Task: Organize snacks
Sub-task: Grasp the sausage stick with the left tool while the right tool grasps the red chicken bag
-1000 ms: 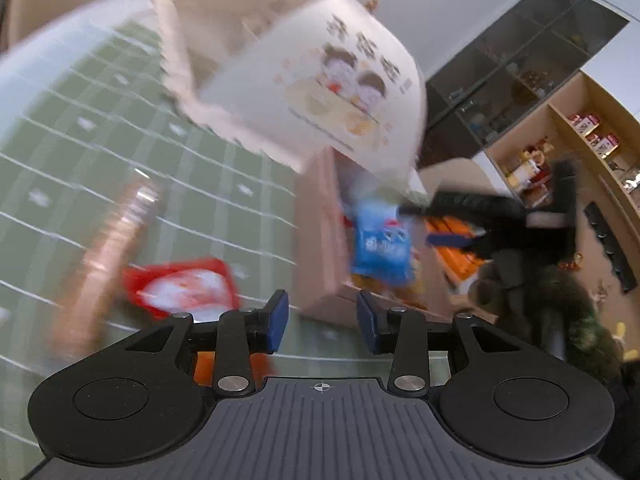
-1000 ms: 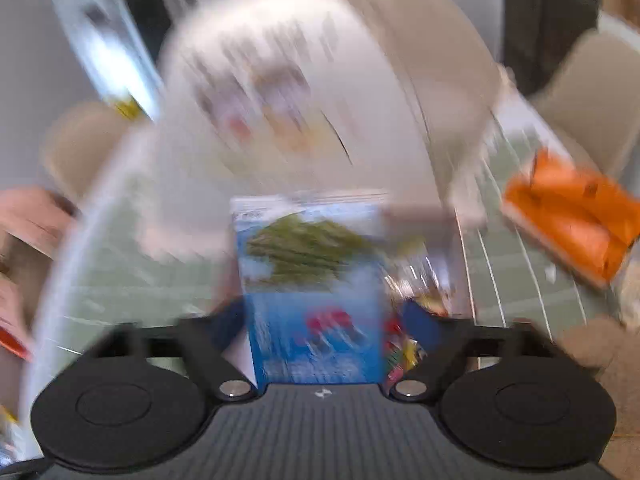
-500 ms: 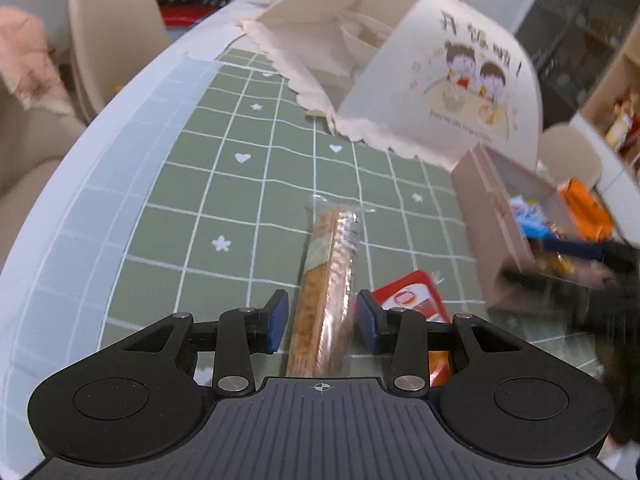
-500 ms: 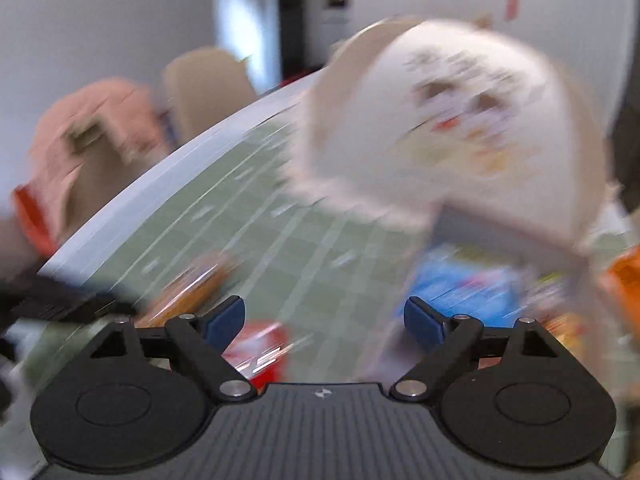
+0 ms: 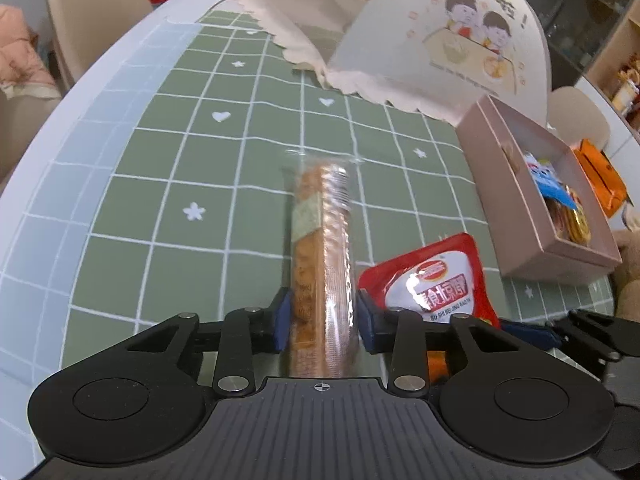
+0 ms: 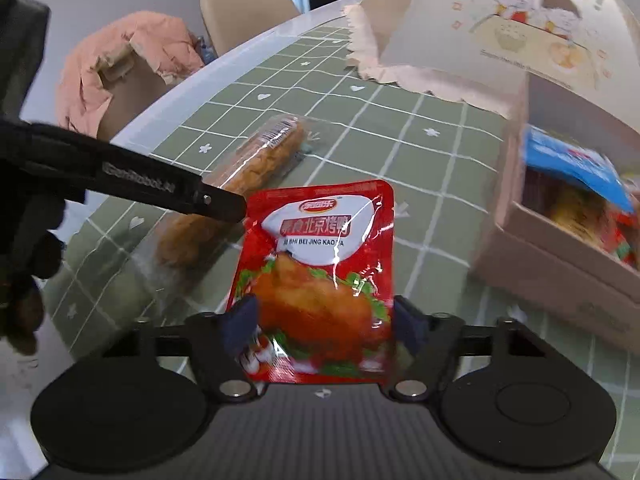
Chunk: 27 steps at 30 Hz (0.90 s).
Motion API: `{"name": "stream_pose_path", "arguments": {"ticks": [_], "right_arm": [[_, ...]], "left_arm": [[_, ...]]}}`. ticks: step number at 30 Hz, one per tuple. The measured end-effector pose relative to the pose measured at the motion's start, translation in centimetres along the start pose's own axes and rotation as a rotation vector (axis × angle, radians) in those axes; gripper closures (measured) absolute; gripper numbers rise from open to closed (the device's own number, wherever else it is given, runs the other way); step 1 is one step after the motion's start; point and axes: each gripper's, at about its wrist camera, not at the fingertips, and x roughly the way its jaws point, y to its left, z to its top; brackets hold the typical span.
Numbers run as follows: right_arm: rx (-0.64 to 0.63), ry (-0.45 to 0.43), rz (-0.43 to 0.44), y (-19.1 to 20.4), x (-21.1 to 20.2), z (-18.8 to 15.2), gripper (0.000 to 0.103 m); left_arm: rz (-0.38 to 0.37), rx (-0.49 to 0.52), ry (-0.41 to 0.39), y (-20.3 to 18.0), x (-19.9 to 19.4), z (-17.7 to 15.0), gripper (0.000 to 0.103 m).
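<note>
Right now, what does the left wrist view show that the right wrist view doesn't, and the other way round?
Left wrist only: an orange packet beyond the pink box, shelving behind it.

Right wrist only: a pink jacket draped over a chair.

Both: the long clear-wrapped snack bar between the left gripper pads, the red roast-duck pouch between the right gripper pads, the pink box, the green grid tablecloth.

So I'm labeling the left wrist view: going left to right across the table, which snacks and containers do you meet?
Long clear-wrapped snack bar → red pouch → pink box → orange packet.
</note>
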Motion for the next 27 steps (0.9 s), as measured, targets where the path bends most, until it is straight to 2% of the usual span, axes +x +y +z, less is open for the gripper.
{"name": "stream_pose_path", "arguments": {"ticks": [1,2,4,6,9,10,12,13,14,17,21,23,24,27], "right_arm": [[0.012,0.01,0.004,-0.7,-0.5,-0.5,0.06],[0.029,0.019,0.009,-1.3,-1.0,-1.1,0.067],[0.056,0.028,-0.001,-2.5,-2.1,-2.6,0.074],[0.068,0.033,-0.022,-3.4,-3.1,-3.9,0.074],[0.086,0.019,-0.057,-4.4,-4.4,-5.2,0.073],[0.094,0.008,-0.072,-4.6,-4.7,-5.4,0.07],[0.101,-0.016,-0.098,-4.8,-5.2,-5.4,0.048],[0.102,-0.037,-0.11,-4.7,-5.4,-5.2,0.032],[0.104,-0.053,-0.117,-4.5,-5.3,-4.9,0.025],[0.149,-0.065,-0.109,-4.0,-4.5,-3.8,0.025],[0.28,-0.086,-0.133,-3.5,-2.1,-1.5,0.025],[0.32,-0.07,-0.15,-3.1,-0.9,-0.5,0.025],[0.324,-0.06,-0.145,-3.0,-0.4,-0.2,0.025],[0.262,-0.035,-0.181,-2.3,0.9,0.0,0.014]], "left_arm": [[-0.009,-0.001,0.002,-0.3,-0.2,-0.3,0.066],[-0.023,0.004,0.006,-0.7,-0.3,-0.7,0.066],[-0.043,0.036,0.013,-1.9,-0.6,-1.8,0.066],[-0.052,0.086,0.025,-3.2,-1.0,-3.0,0.067],[-0.115,0.083,0.064,-4.2,-1.5,-4.7,0.066],[-0.134,0.076,0.075,-4.4,-1.8,-5.3,0.067],[-0.143,0.067,0.083,-4.5,-2.5,-6.3,0.067],[-0.129,0.063,0.078,-4.4,-2.9,-6.6,0.067],[-0.108,0.063,0.07,-4.4,-3.4,-6.8,0.067],[-0.039,0.039,0.055,-3.6,-4.4,-7.1,0.067],[-0.032,-0.017,0.055,-2.5,-4.4,-7.3,0.067],[-0.037,-0.031,0.06,-2.4,-4.2,-7.5,0.067],[-0.039,-0.033,0.059,-2.5,-4.1,-7.6,0.067],[-0.045,-0.04,0.061,-2.4,-4.1,-7.6,0.067]]}}
